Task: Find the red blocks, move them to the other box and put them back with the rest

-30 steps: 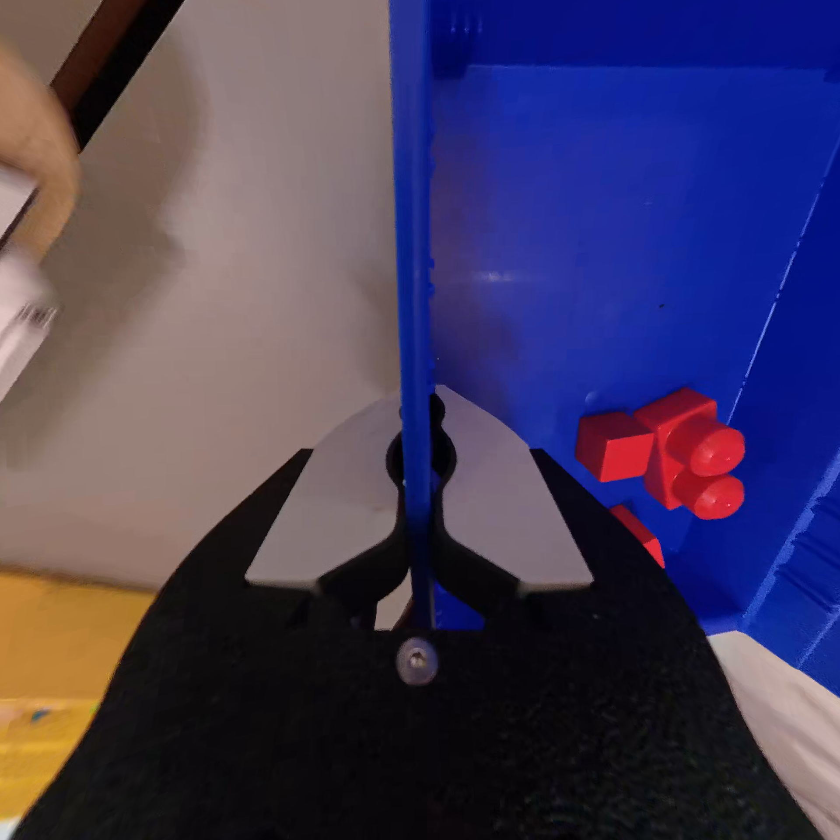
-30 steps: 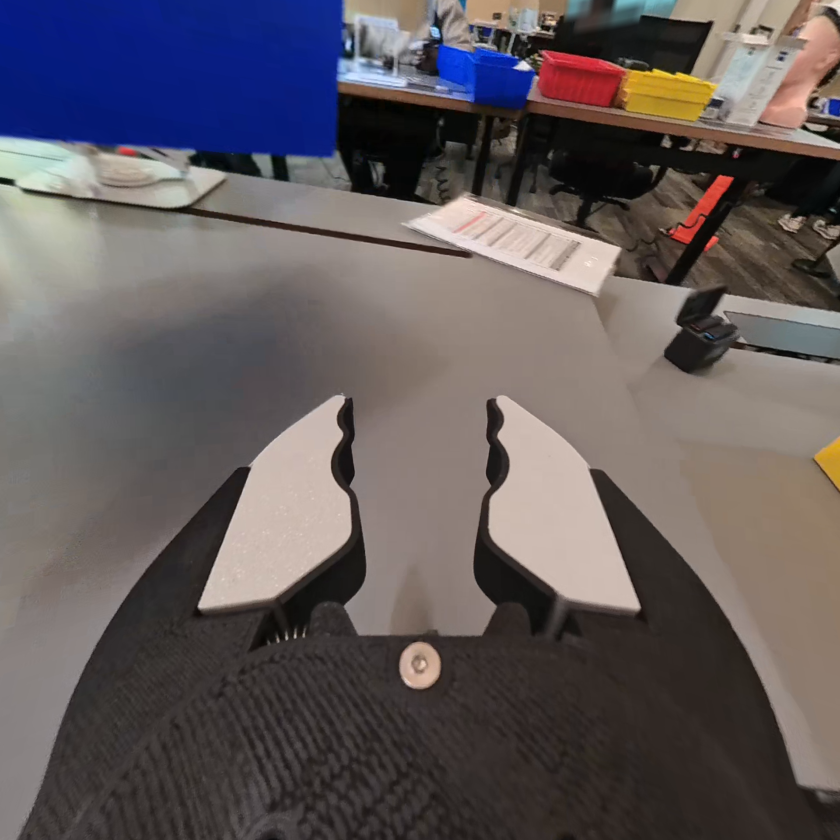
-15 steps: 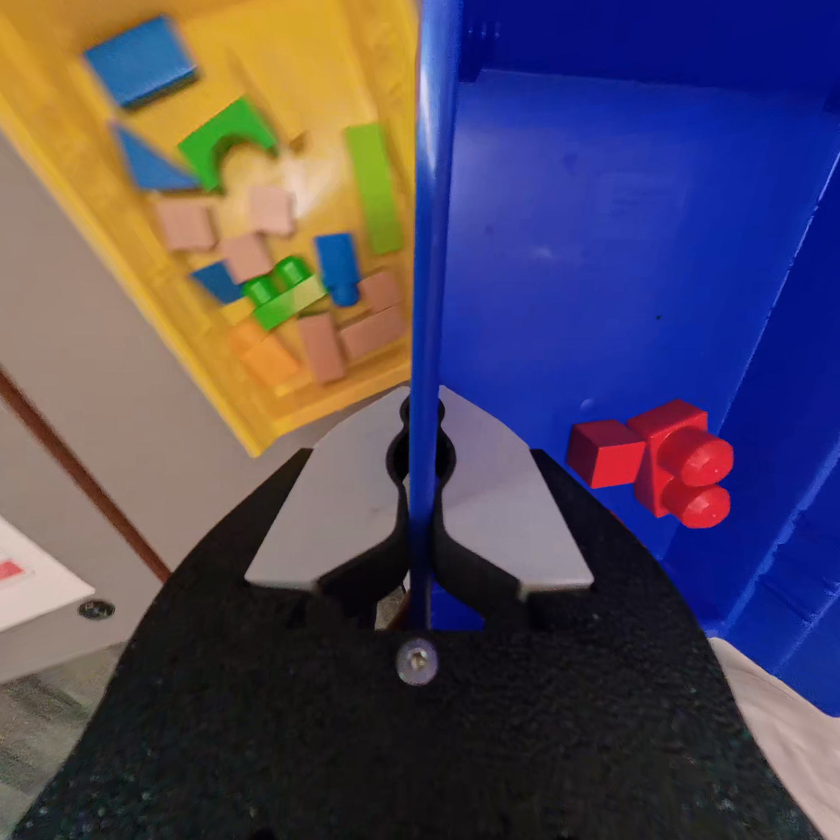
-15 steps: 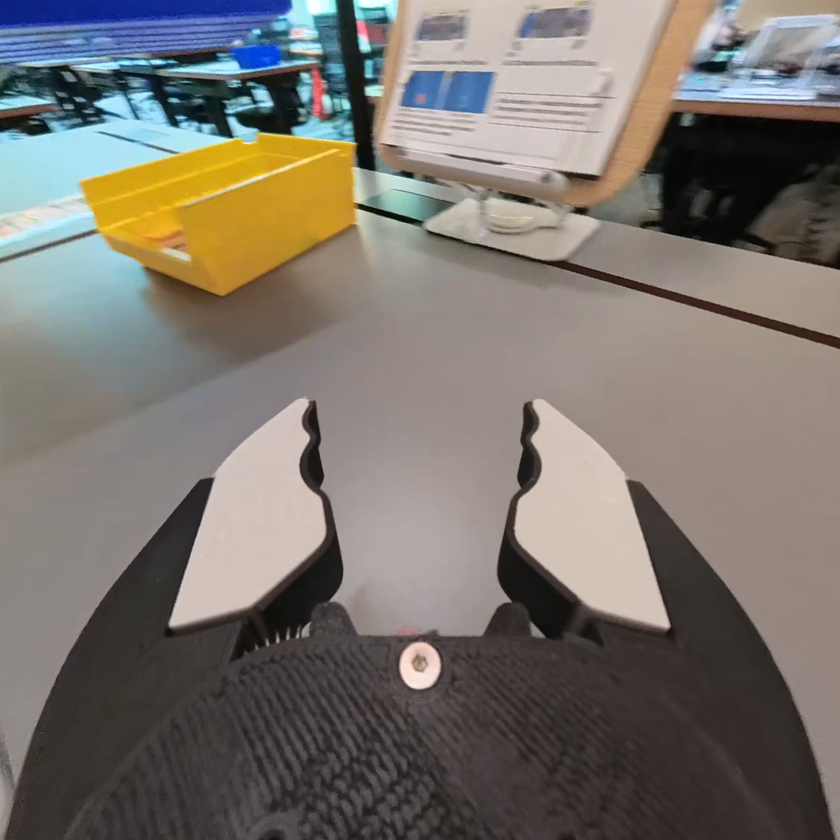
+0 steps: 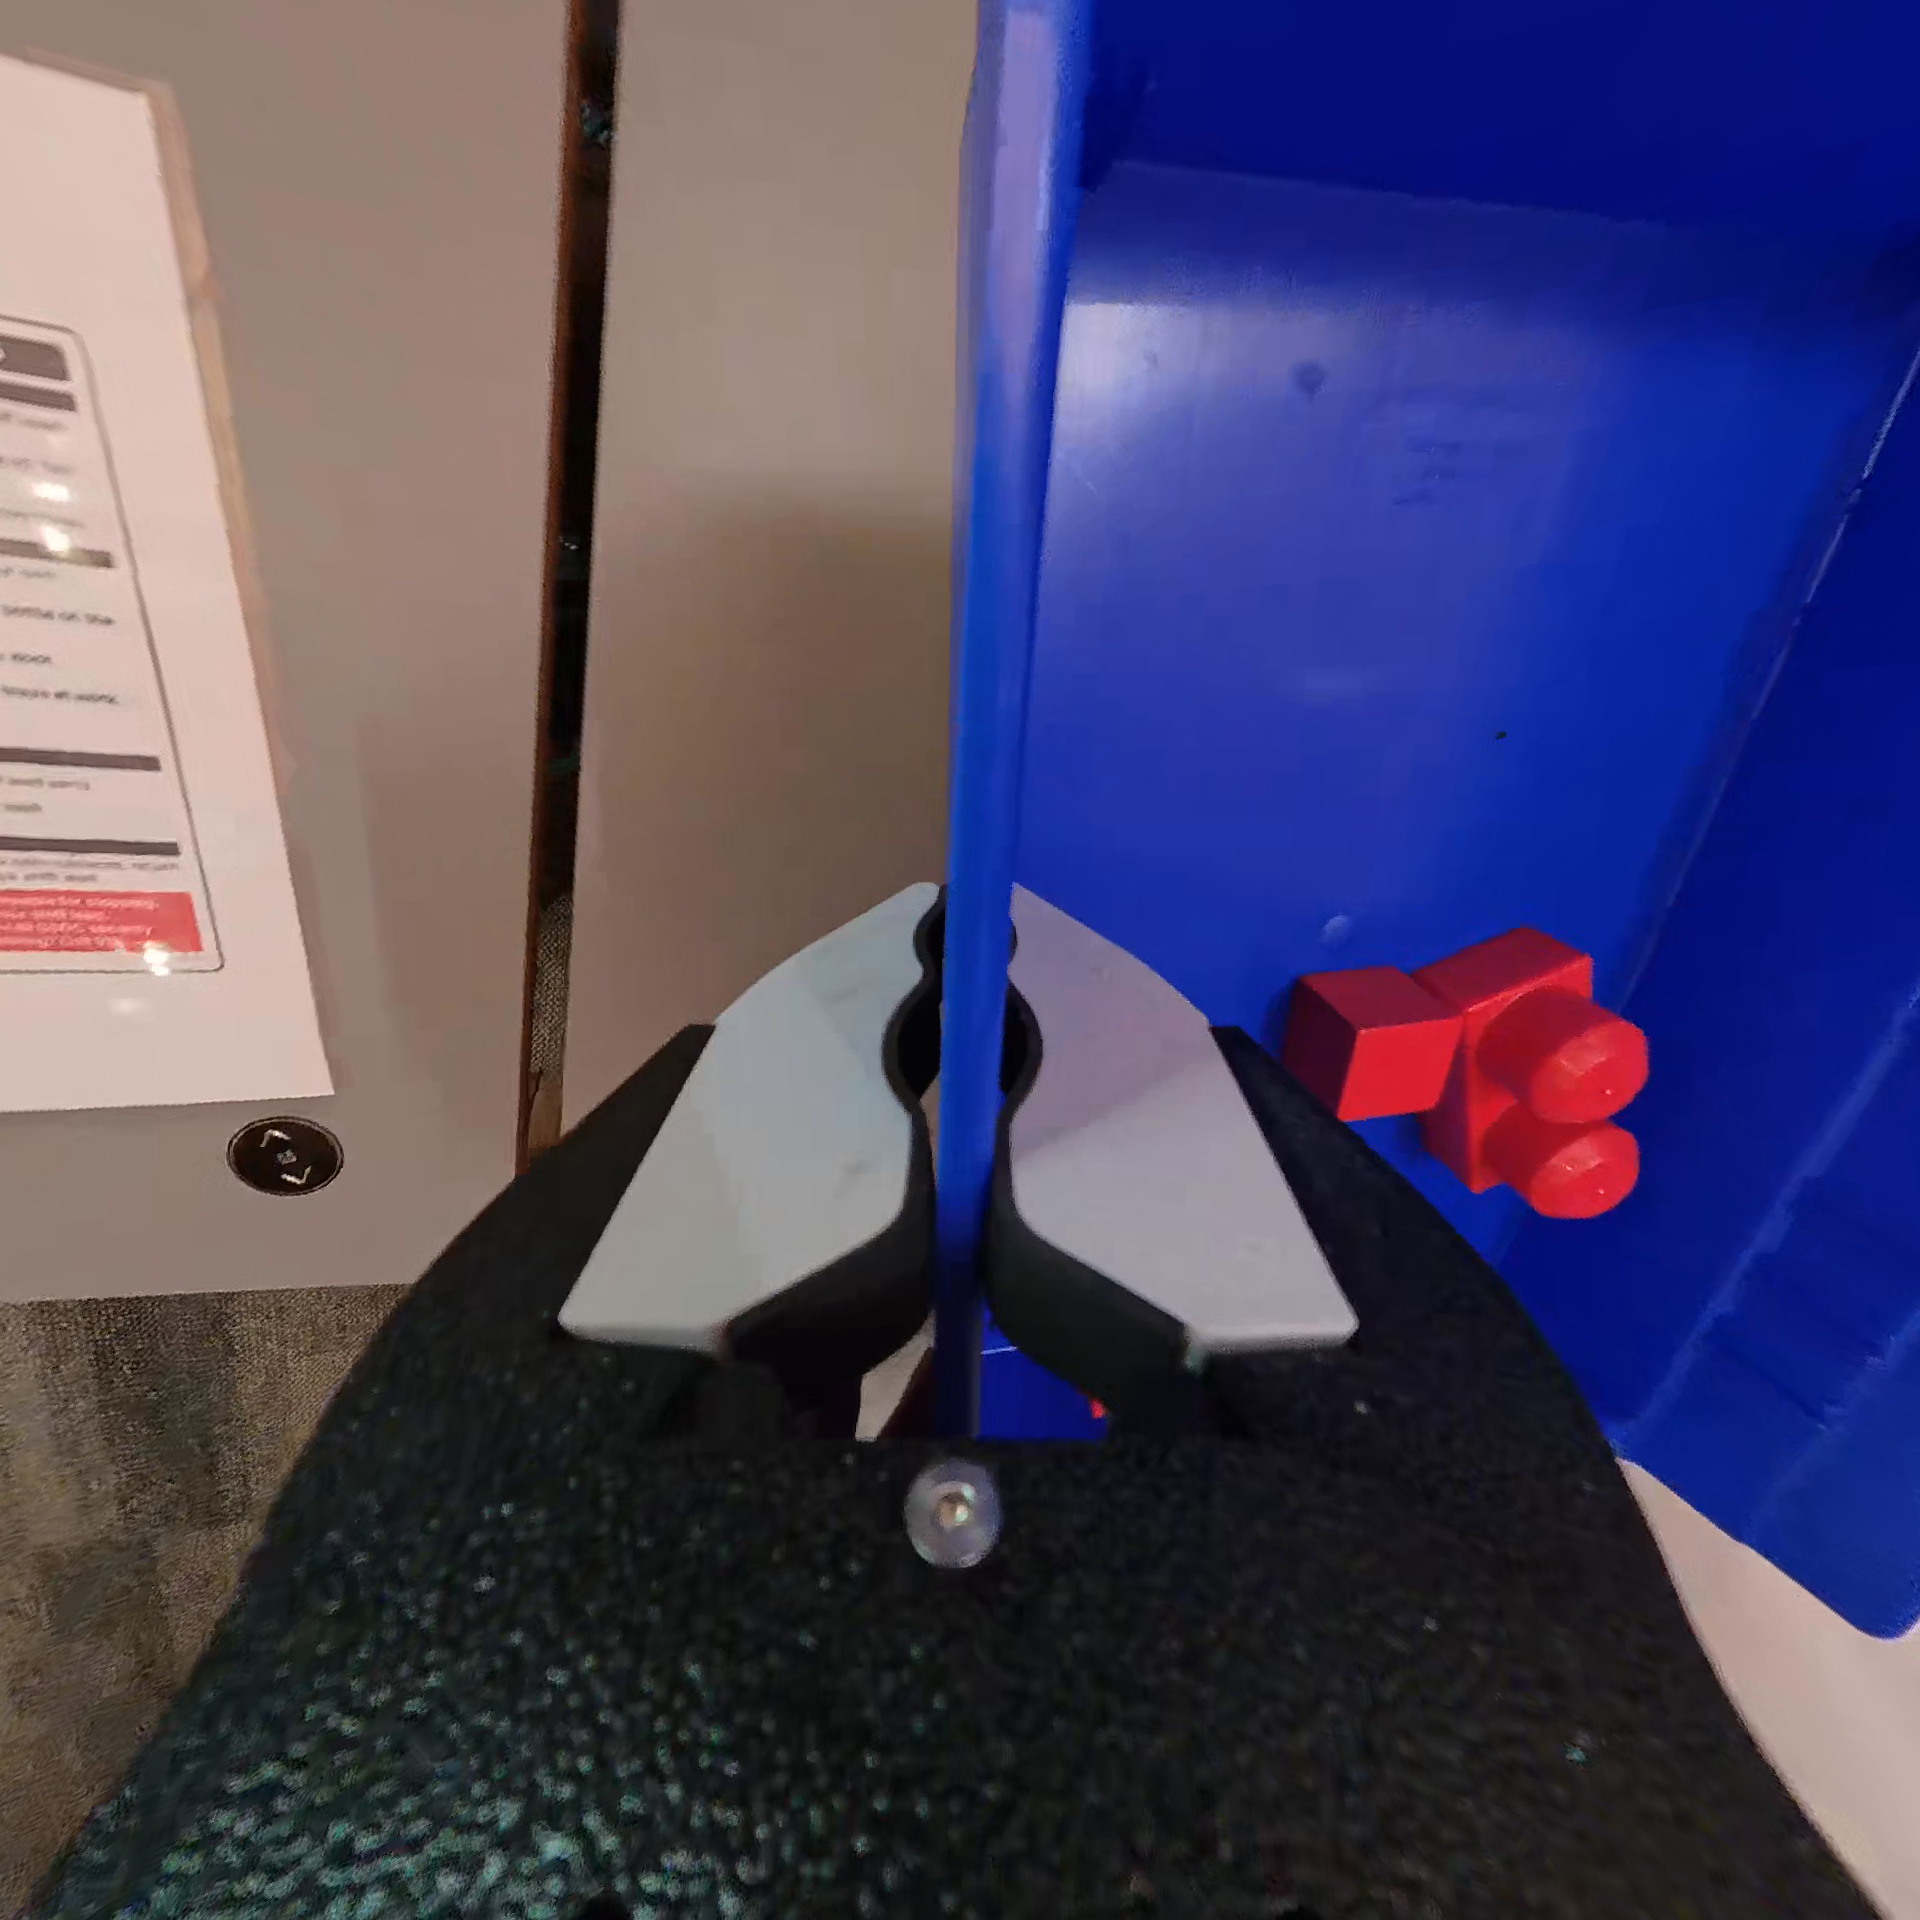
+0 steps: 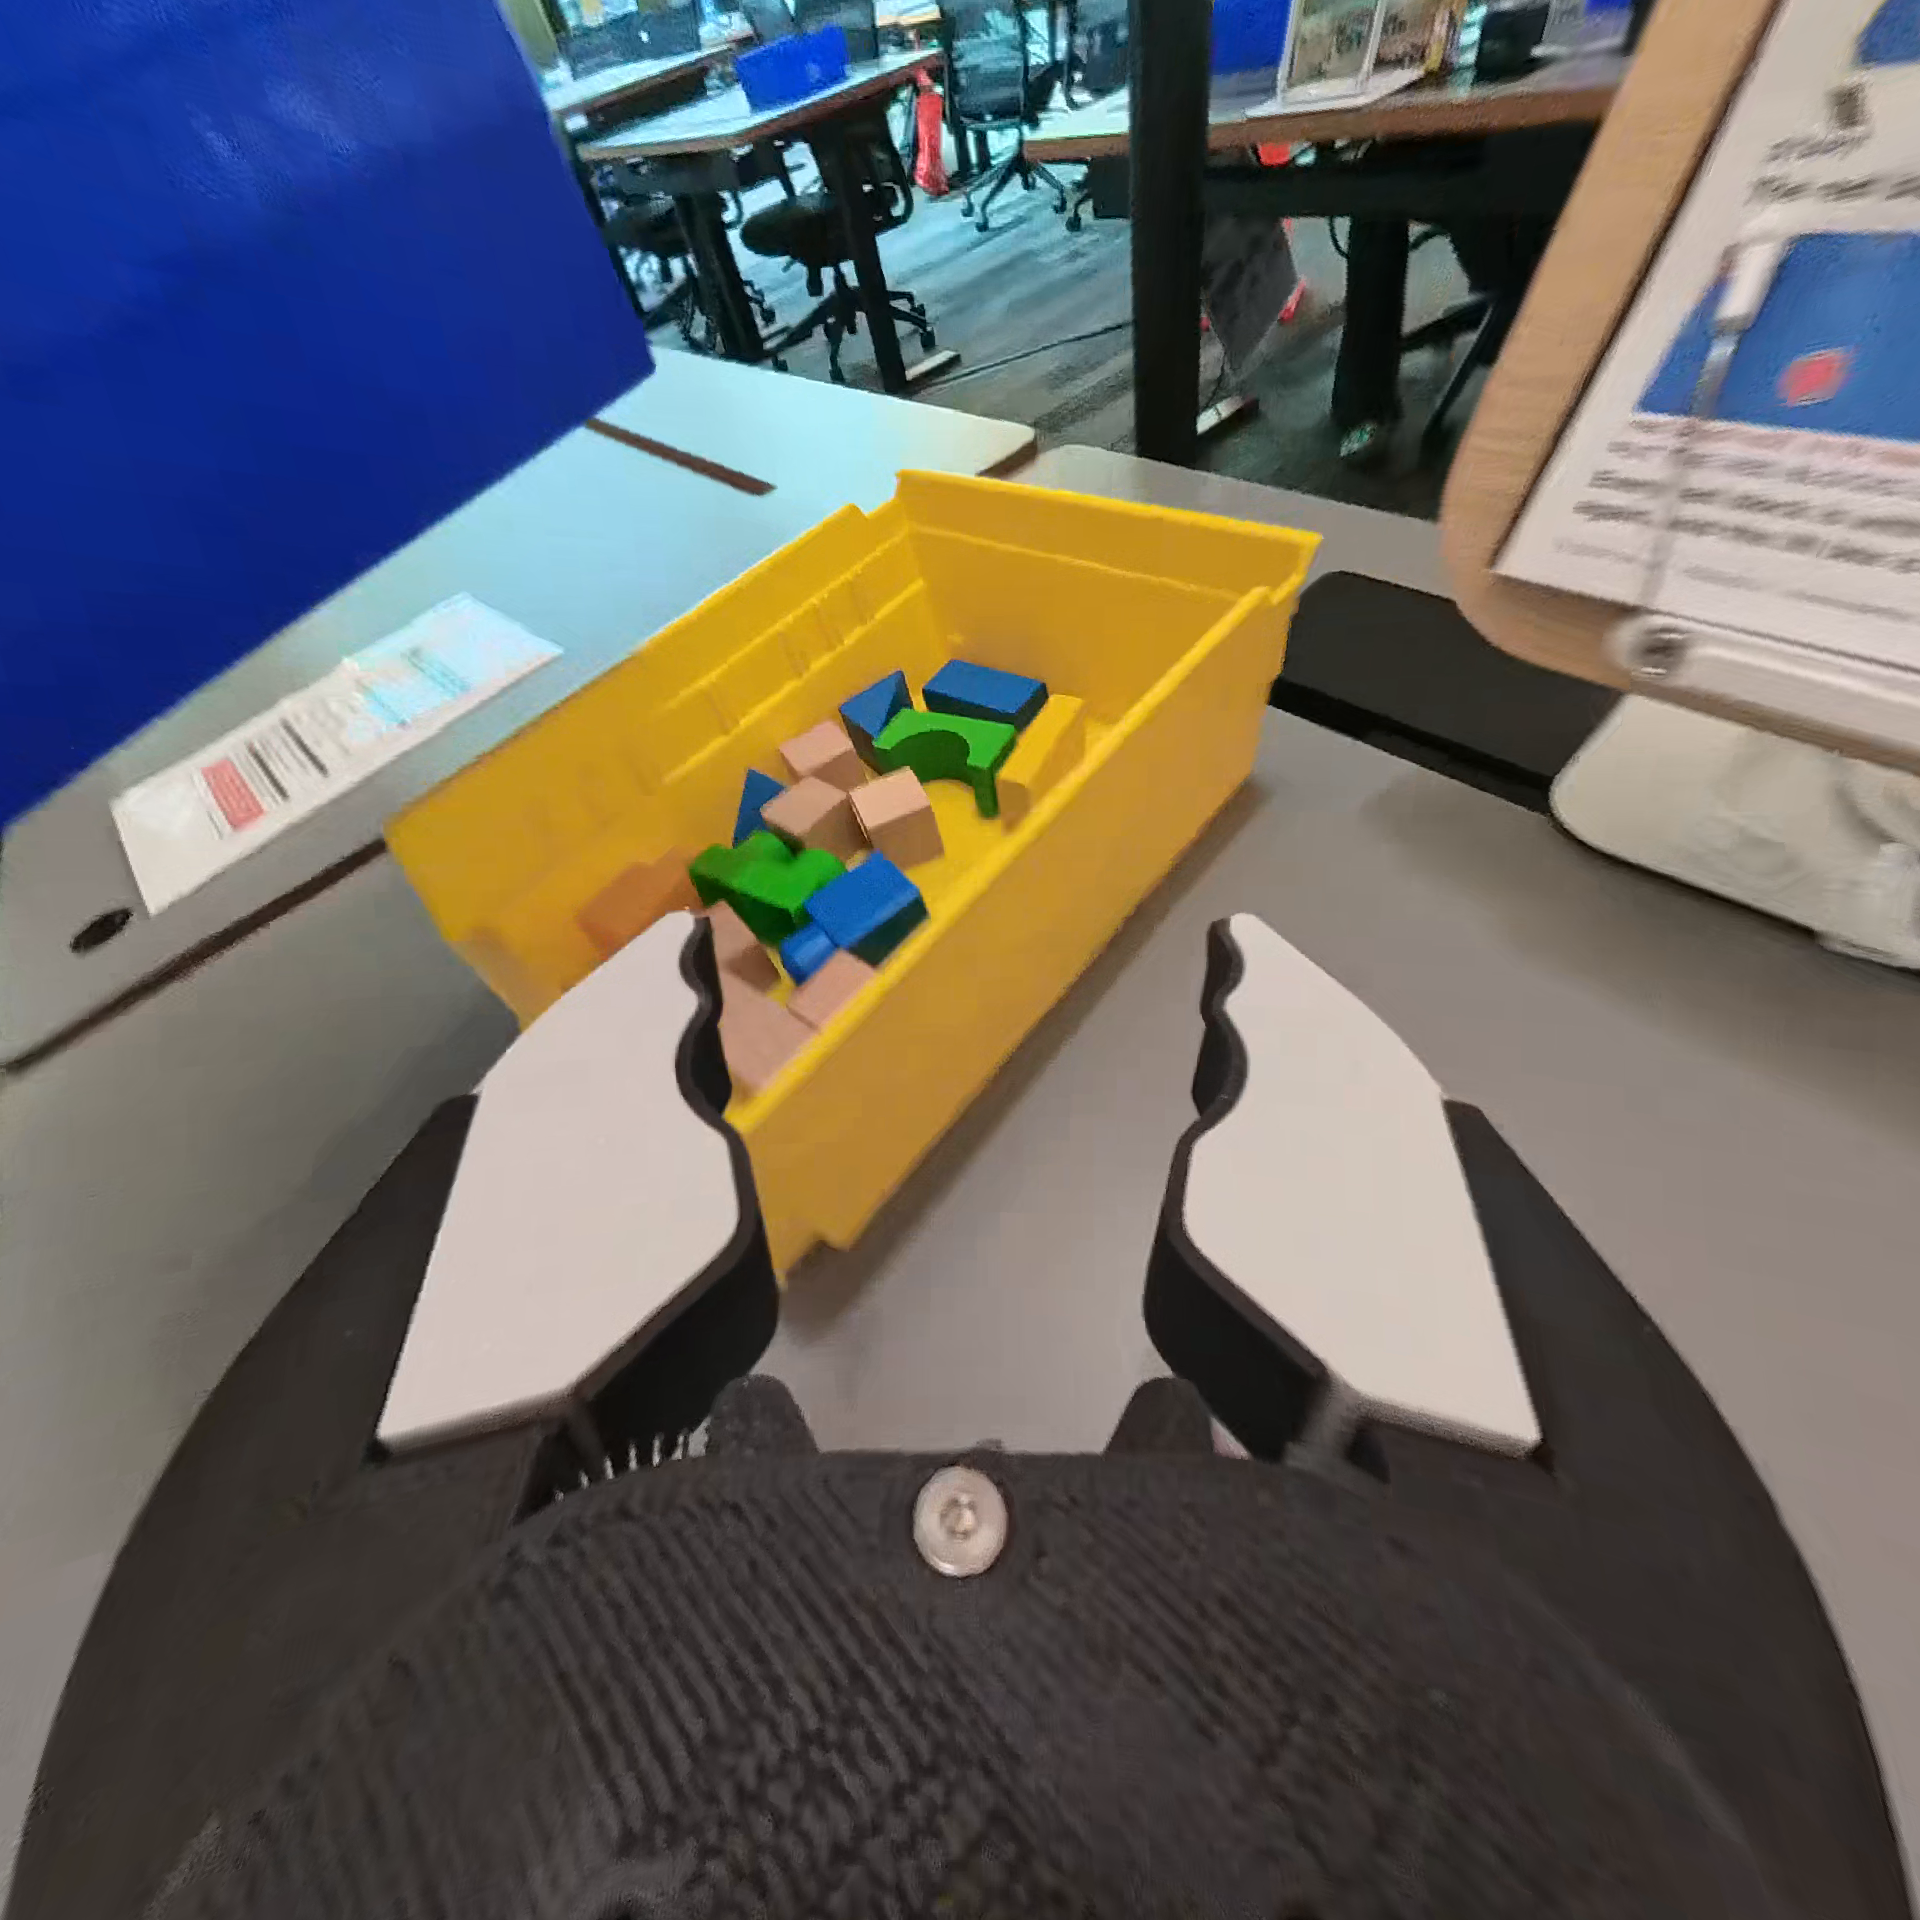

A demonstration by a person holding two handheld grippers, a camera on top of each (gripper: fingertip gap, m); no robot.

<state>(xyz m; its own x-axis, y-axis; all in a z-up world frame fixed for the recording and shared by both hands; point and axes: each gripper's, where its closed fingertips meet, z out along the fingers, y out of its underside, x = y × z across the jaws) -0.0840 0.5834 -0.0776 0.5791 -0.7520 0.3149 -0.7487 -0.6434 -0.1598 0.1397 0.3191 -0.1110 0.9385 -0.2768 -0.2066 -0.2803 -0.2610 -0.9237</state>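
Two red blocks [image 5: 1475, 1060] inside blue box [image 5: 1403, 520]

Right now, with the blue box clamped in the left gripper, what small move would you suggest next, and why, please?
Probably carry the blue box over the yellow box and tip it. The left gripper pinches its wall, the red blocks lie inside, the other blocks are in the yellow box, and the right gripper is open.

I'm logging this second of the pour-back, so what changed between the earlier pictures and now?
The right gripper spread its jaws wider and swung round to face the yellow bin of mixed blocks. The left gripper carried the blue bin across the table. Unchanged: its clamp on the bin wall, and the red blocks inside.
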